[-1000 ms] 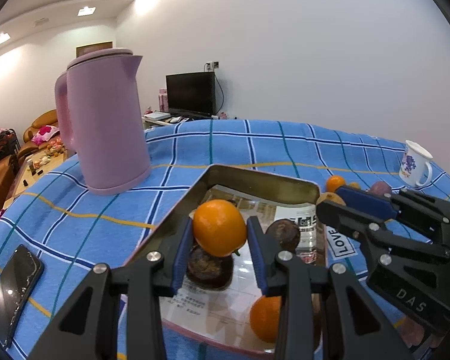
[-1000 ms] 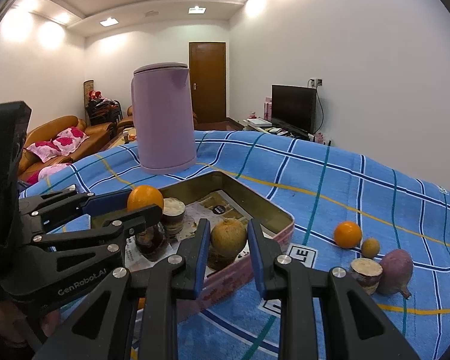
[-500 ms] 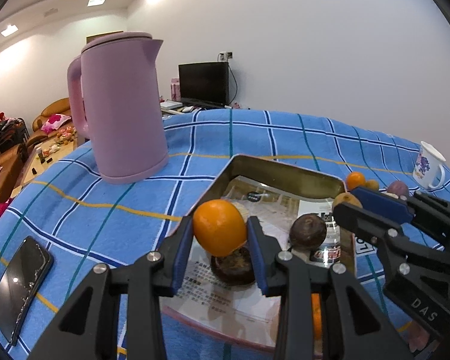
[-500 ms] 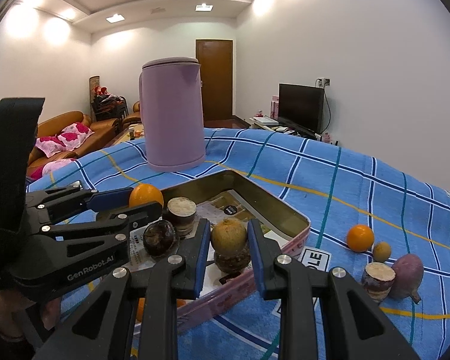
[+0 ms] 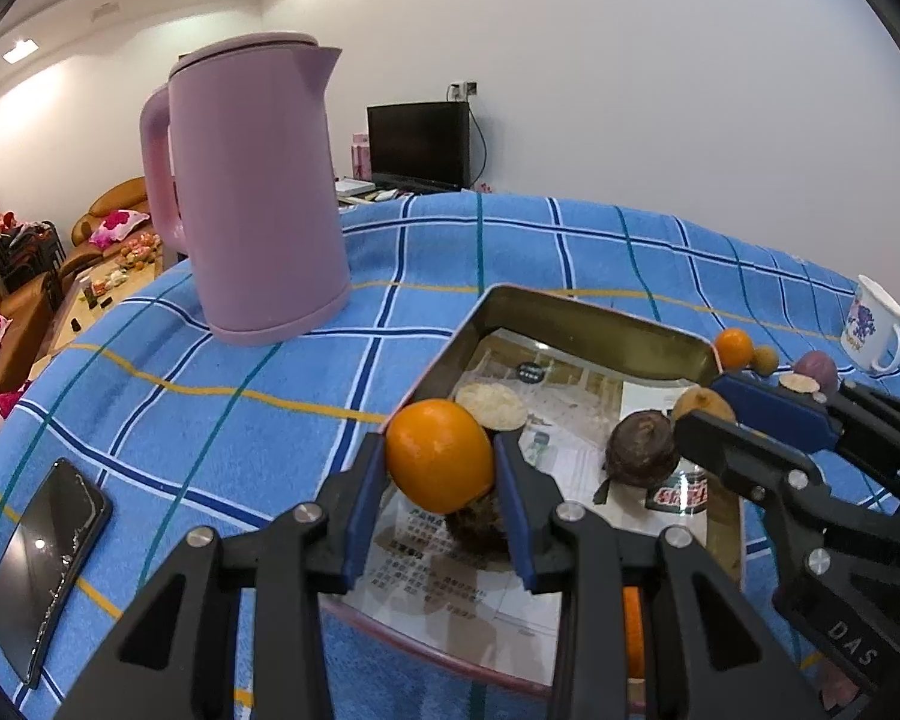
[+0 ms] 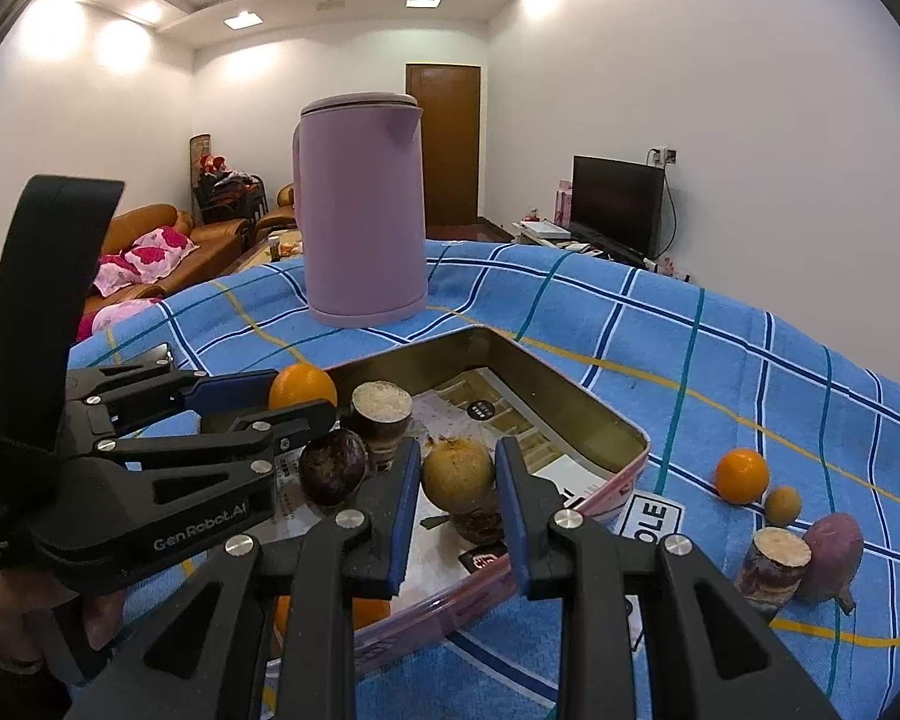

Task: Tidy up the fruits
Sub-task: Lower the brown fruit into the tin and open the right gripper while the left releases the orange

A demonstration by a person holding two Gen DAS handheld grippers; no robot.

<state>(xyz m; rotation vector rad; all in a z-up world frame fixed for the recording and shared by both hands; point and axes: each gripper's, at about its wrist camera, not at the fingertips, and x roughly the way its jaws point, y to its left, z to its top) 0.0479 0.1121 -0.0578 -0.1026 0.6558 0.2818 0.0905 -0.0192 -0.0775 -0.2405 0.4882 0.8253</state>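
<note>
Here the left gripper (image 5: pixel 440 474) is clamped on an orange (image 5: pixel 438 455), both blue pads pressed to its sides, and holds it above the near left edge of the tin (image 5: pixel 594 324). The right gripper (image 6: pixel 457 480) is closed on a tan round fruit (image 6: pixel 457 473), raised above the tin's near right part. In the tin, on printed paper, lie a dark passion fruit (image 6: pixel 332 465), a cut brown piece with a pale top (image 6: pixel 382 408), another dark fruit beneath the tan one (image 6: pixel 477 523), and a second orange near the front wall, partly hidden by the grippers. On the blue checked cloth (image 6: pixel 720 360), right of the tin, sit a small orange (image 6: pixel 741 475), a small tan fruit (image 6: pixel 782 505), a cut piece (image 6: pixel 773 564) and a purple sweet potato (image 6: pixel 829 555), close together. A pink kettle (image 5: pixel 249 192) stands upright behind the tin, a phone (image 5: pixel 45 564) lies at the left, and a mug (image 5: pixel 875 324) stands at the far right.
</note>
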